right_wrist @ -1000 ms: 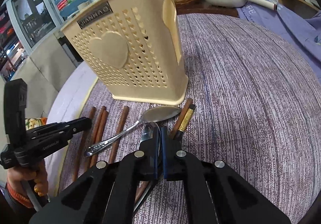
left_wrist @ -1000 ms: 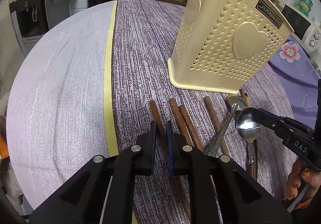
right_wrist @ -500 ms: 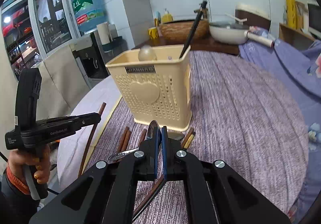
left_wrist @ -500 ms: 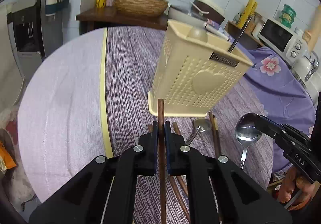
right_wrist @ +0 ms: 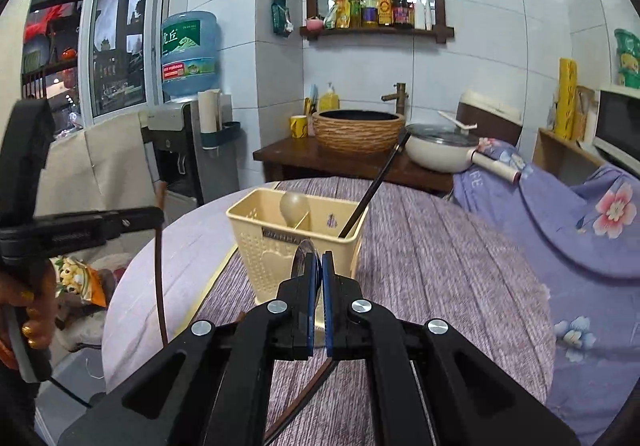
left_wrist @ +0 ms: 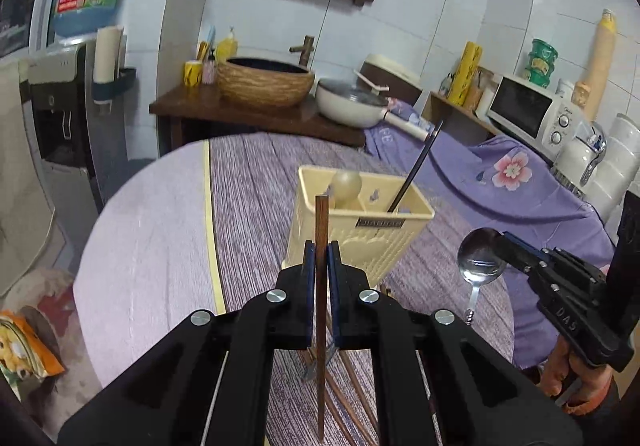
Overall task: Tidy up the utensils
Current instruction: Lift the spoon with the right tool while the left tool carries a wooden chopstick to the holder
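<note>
My left gripper (left_wrist: 320, 252) is shut on a brown wooden chopstick (left_wrist: 321, 224) and holds it upright above the table, in front of the cream plastic utensil basket (left_wrist: 376, 242). My right gripper (right_wrist: 317, 262) is shut on a metal spoon (right_wrist: 303, 252), raised in front of the same basket (right_wrist: 276, 250). The spoon's bowl (left_wrist: 480, 258) shows in the left wrist view at the right gripper's tip. The basket holds a dark utensil handle (right_wrist: 376, 186) and a round cream knob (right_wrist: 294, 206). More chopsticks (left_wrist: 352, 402) lie on the table below my left gripper.
The round table has a purple striped cloth (right_wrist: 440, 266) with a yellow band (left_wrist: 212, 230). Behind it stand a wooden counter with a woven basin (left_wrist: 264, 82) and a white pan (left_wrist: 352, 104). A microwave (left_wrist: 532, 114) is at the right, a water dispenser (left_wrist: 60, 102) at the left.
Both grippers have risen from the table. The left one closed on a chopstick and lifted it upright; the right one lifted the spoon. The basket now sits lower and farther in both views.
</note>
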The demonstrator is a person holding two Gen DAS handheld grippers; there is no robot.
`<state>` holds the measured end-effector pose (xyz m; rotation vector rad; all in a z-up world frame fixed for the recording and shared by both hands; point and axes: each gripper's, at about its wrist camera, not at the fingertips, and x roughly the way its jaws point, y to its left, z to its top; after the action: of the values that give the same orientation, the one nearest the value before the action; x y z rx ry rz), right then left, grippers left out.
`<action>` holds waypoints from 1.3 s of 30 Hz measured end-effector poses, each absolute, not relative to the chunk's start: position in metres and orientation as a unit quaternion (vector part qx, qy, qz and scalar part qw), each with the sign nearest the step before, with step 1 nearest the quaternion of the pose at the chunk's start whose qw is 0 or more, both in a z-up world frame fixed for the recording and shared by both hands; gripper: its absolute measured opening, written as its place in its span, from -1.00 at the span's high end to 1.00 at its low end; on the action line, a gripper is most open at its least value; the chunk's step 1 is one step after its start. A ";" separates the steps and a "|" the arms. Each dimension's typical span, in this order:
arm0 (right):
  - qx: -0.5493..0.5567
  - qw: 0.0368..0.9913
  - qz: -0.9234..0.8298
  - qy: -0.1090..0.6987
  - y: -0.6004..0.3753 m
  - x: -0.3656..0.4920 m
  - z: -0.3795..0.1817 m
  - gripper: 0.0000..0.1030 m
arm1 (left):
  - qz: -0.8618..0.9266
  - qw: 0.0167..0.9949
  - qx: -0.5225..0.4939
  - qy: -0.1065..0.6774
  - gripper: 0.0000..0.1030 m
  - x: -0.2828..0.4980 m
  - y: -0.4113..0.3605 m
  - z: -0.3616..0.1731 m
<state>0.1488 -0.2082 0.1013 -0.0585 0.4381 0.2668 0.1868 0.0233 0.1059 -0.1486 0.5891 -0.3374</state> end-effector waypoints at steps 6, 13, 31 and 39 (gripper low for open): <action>-0.045 0.973 0.117 0.194 -0.207 0.157 0.125 0.93 | -0.163 0.953 -0.064 0.248 0.87 0.188 0.024 0.153; -0.053 0.981 0.090 0.166 -0.208 0.179 0.165 0.93 | -0.167 0.961 -0.067 0.209 0.88 0.202 0.015 0.215; -0.128 0.986 -0.070 0.077 -0.190 0.245 0.172 0.94 | -0.108 0.977 -0.045 0.178 0.88 0.253 -0.022 0.255; -0.176 0.981 -0.057 0.065 -0.171 0.238 0.123 0.94 | -0.110 0.966 -0.034 0.230 0.87 0.269 -0.027 0.185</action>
<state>0.2376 -0.1706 0.1227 -0.3546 0.1313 -0.1155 0.2687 -0.0272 0.1846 -0.0689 0.4646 -0.2228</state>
